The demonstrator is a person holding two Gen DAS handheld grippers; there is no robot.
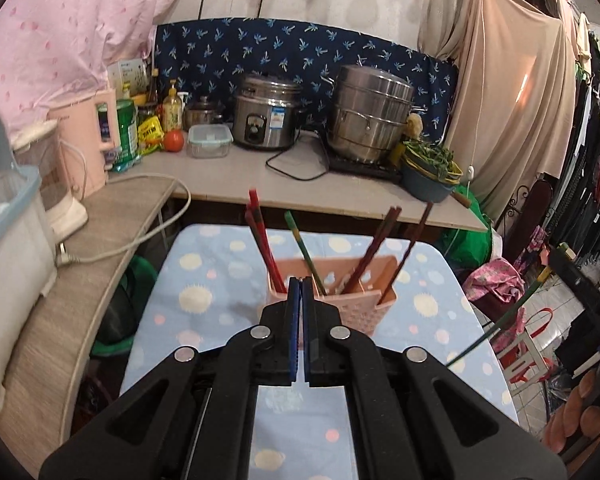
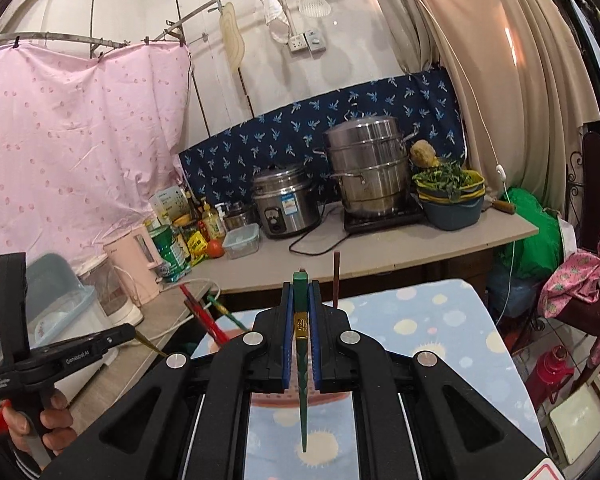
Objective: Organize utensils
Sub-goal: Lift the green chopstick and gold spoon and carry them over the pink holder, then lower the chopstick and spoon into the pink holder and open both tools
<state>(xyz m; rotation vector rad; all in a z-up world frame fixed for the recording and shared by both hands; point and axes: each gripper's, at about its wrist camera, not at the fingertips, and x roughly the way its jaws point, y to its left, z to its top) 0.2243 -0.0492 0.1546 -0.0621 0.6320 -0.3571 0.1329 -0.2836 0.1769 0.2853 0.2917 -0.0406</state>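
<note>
Left wrist view shows my left gripper (image 1: pixel 301 280) clenched on nothing, its blue pads pressed flat together just in front of the pink basket (image 1: pixel 356 304). That basket stands on the table (image 1: pixel 204 280) with its dotted blue cloth, and several red and brown chopsticks (image 1: pixel 262 240) lean upright in it, fanned against its walls so their tops are easy to pick out. In the right wrist view my right gripper (image 2: pixel 301 284) is grasping a green chopstick (image 2: pixel 302 380) near its gold band, pinched across the thicker end, with its thin tip hanging back toward the camera. I judge this stick belongs with the single green one (image 1: pixel 300 250) already standing in the basket, so I hold it raised above the table, clear of the others.
</note>
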